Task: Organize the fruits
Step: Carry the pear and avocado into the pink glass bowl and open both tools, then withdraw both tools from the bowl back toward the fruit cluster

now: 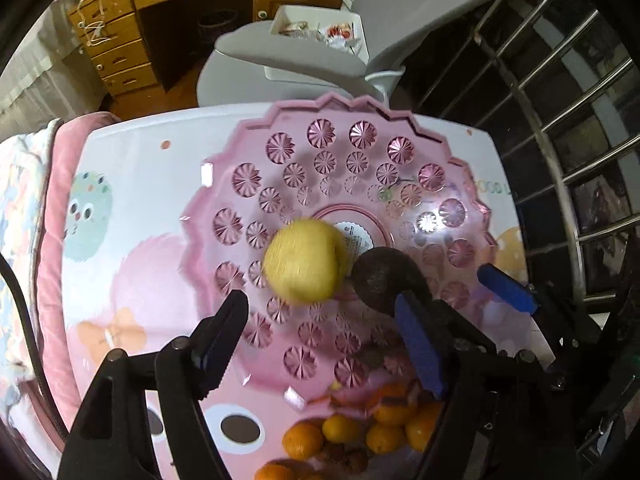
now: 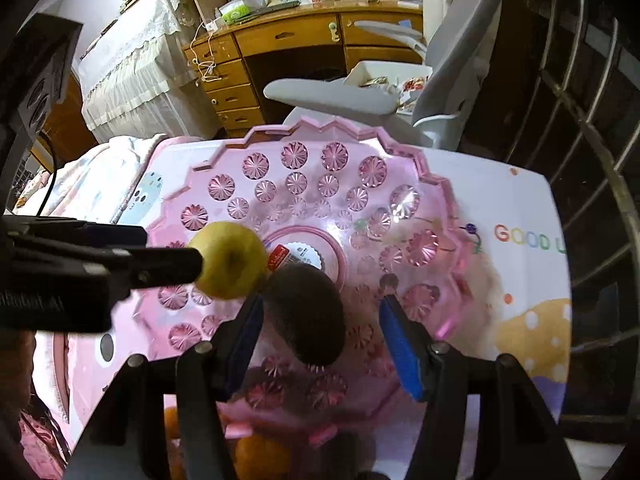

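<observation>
Left gripper (image 1: 320,320) jaws stand apart above the pink bowl (image 1: 240,184). A yellow fruit (image 1: 304,260), blurred, and a dark fruit (image 1: 380,280) lie inside, side by side. Oranges (image 1: 360,428) lie on the table beside the bowl's near rim.

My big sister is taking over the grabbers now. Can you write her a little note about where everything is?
Left gripper: open, holding nothing, just behind the yellow fruit.
Right gripper: open, around the dark fruit but not squeezing it.
Both fruits lie in the pink bowl.
Done: two fruits in the bowl.
Left: the oranges are outside the bowl at its near edge.
</observation>
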Available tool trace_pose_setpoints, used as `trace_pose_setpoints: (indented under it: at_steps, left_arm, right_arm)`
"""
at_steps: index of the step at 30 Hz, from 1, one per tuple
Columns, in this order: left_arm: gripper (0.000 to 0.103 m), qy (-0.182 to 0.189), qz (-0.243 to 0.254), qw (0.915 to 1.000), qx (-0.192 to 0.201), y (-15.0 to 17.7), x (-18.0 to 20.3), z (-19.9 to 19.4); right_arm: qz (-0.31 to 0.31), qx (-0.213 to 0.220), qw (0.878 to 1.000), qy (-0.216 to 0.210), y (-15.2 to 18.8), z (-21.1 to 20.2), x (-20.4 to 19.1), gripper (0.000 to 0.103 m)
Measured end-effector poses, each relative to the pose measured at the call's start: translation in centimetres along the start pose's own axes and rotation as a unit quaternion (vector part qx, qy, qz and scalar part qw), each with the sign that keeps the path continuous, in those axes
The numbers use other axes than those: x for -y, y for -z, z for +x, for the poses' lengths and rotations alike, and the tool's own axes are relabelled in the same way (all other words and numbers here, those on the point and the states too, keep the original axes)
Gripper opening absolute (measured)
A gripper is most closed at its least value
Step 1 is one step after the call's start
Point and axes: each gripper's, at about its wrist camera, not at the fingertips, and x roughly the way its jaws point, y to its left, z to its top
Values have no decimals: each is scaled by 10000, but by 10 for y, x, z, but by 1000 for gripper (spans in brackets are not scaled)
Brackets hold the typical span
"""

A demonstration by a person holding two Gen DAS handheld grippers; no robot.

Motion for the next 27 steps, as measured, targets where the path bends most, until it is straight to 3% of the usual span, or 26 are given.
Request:
trace_pose_setpoints:
  at_steps: [6, 15, 27]
  left_arm:
    - [75, -29, -60, 9999, 157, 32, -11, -41]
    - [75, 75, 177, 9985, 521, 110, -28, -108]
    - [75, 111, 296, 9984, 470, 206, -50, -139]
  right_arm:
    - [146, 113, 9997, 154, 24, -40, -10, 62]
    - [501, 431, 9969, 439, 76, -102, -42, 67]
    - [1102, 457, 9918, 462, 151, -140, -79, 72]
